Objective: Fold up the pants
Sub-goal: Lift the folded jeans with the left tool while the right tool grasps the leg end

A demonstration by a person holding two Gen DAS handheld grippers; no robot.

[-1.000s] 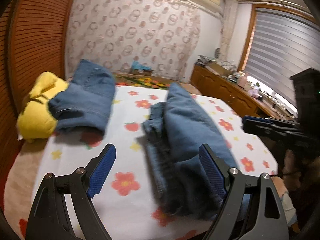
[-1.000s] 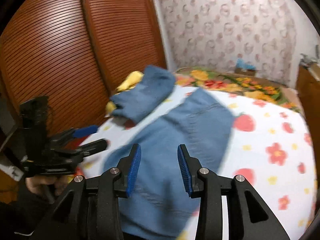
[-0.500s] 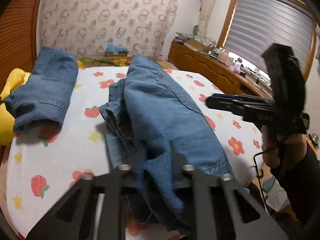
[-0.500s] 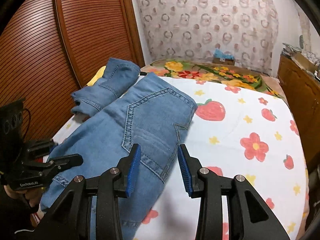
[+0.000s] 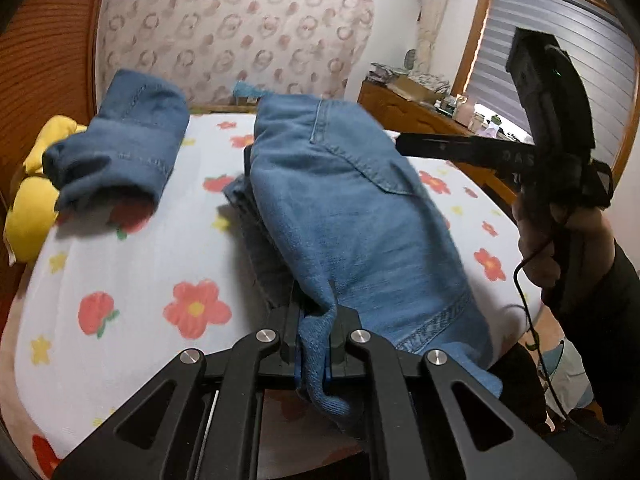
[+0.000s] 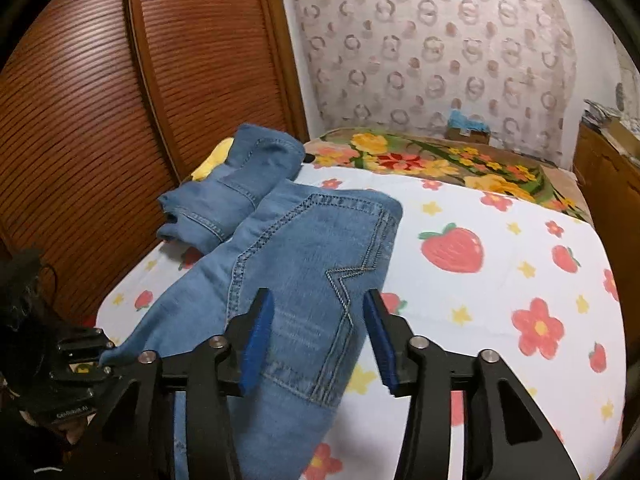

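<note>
Pinching a bunched edge of the blue jeans (image 5: pixel 348 216), the left gripper (image 5: pixel 313 354) is sitting with its jaws drawn nearly together, a twist of denim squeezed between the blue pads and spilling out below them at the near edge of the bed. Those jeans are lying lengthwise on the white bedsheet (image 5: pixel 132 272) printed with red flowers and strawberries, their upper layer humped over darker folds beneath, a stitched back pocket showing in the right wrist view.

Hovering above the jeans near that pocket, the right gripper (image 6: pixel 320 338) is spreading its jaws, now standing about half apart; the blue pads are pressing on nothing, and the cloth is lying under them rather than caught between them. A hand (image 5: pixel 560 240) in a dark sleeve is holding this gripper by its black handle at the right of the left wrist view.

Resting farther up the bed, a second pair of folded jeans (image 5: pixel 120 148) is lying against a yellow plush toy (image 5: pixel 30 216), apart from the pair being worked. Standing along the left side is a brown slatted wardrobe door (image 6: pixel 100 100), and a flowered blanket (image 6: pixel 436 164) is covering the far end of the bed.
</note>
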